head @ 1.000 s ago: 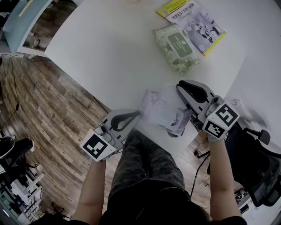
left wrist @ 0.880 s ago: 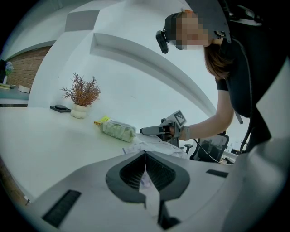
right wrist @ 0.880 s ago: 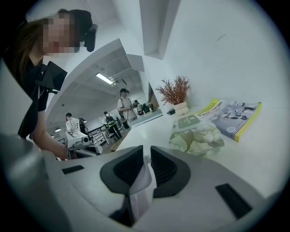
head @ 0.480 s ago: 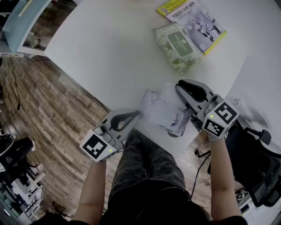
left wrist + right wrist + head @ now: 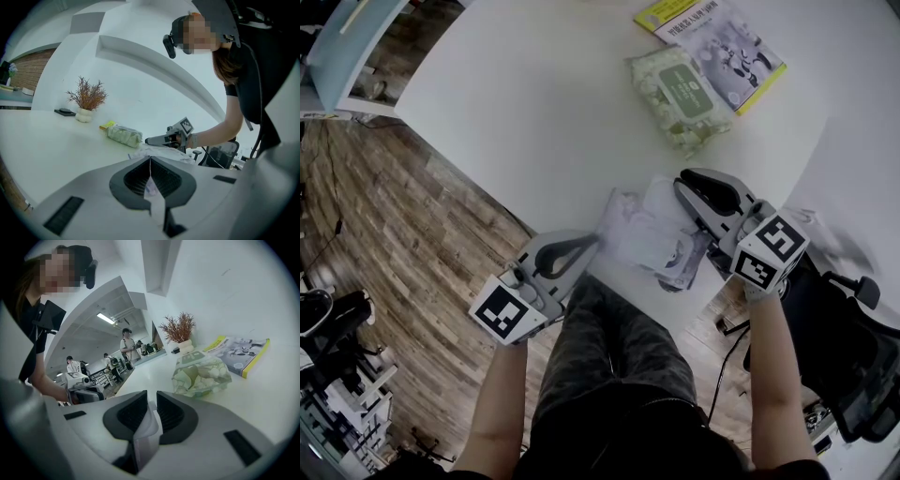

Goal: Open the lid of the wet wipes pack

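The left gripper [image 5: 596,244] has its fingers pressed together on the film edge of the wet wipes pack [image 5: 649,242], at the near rim of the surface [image 5: 534,103]. The right gripper [image 5: 682,189] has just been spreading its fingers, with the lid [image 5: 149,420] loose between them (barely caught). The lid may snap back down, or the thin film may tear.

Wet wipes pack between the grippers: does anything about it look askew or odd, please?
The wet wipes pack lies crumpled and askew at the table's near edge, its wrapper pinched in the shut left gripper. A white part of it sits between the right gripper's jaws, which have just been opening.
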Available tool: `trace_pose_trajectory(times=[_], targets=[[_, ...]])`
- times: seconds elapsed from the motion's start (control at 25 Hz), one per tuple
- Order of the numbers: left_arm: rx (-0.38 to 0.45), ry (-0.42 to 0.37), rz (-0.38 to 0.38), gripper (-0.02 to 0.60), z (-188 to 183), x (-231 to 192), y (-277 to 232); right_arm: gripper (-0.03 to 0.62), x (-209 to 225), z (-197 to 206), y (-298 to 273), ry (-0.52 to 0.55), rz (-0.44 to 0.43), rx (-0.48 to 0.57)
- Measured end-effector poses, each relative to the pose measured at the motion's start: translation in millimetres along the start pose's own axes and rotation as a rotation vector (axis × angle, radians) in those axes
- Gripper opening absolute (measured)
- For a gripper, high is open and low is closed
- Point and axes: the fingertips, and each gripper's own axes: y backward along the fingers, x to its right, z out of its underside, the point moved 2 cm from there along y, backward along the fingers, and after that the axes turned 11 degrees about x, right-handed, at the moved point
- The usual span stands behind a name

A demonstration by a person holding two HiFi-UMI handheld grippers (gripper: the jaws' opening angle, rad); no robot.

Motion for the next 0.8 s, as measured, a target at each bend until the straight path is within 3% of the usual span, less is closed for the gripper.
trace_pose_trajectory(times=[0.24,0.48,0.8], targets=[[0.005,0.005,-0.009,0.015,1,-1,1,0.064,1,3,-1,0.007,0.001,-0.022],[0.008,0.017,-0.018,0.015,0,-1,2,0.066,-6,13,-6,0.144,-0.007,-0.133],[0.019,0.026,-0.029,0.015,-1,-3,4,0.057,-7,14,-7,0.142,-0.018,-0.148]])
